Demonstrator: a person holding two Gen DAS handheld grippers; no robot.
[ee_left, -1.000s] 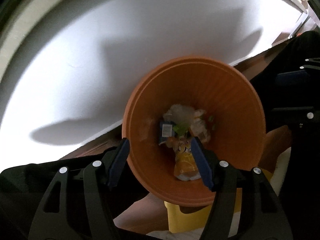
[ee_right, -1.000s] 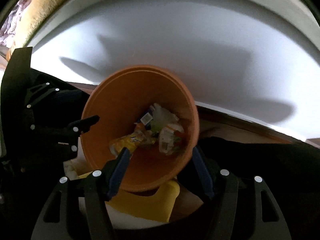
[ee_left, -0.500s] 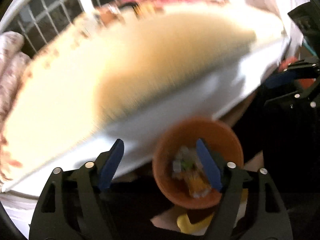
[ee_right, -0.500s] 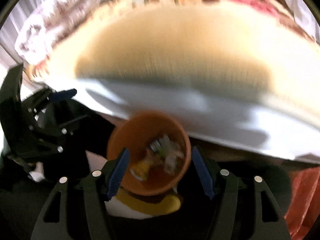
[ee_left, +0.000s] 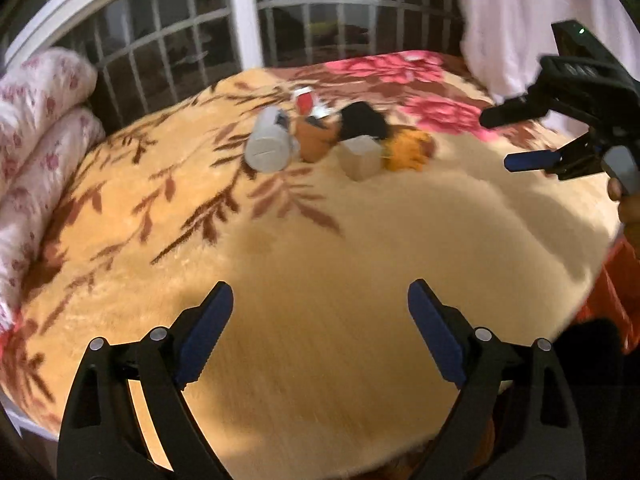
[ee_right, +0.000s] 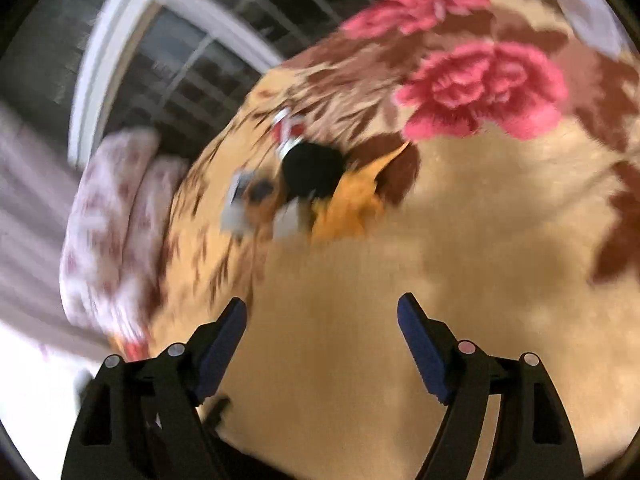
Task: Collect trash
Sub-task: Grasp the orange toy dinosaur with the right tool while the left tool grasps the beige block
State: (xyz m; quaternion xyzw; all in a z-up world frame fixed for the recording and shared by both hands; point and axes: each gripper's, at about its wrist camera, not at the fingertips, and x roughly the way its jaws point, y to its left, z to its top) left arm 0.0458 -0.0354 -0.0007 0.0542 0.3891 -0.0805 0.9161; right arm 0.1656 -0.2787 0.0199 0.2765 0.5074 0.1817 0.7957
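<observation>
Nearest, left gripper (ee_left: pixel 320 312) and right gripper (ee_right: pixel 320 320), jaws just spread wide and released, nothing between them, poised over the bare near edge of the floral blanket (ee_left: pixel 320 360). Farther in, toward the far edge by the barred window (ee_left: pixel 168 44), a loose trash pile (ee_left: pixel 336 140): grey can (ee_left: pixel 268 146), white cup (ee_left: pixel 360 156), orange wrapper (ee_left: pixel 408 148), black scrap (ee_left: pixel 360 120). Step judged: reach for the next piece, calling for a forward advance and a close on one item.

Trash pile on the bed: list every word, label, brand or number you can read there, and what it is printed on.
No text can be read in either view.
Red and white packet: printing blurred.
Grey cylindrical container: a dark label patch on its side, too blurred to read.
Orange wrapper: no legible print.
White block: plain as far as it shows.
</observation>
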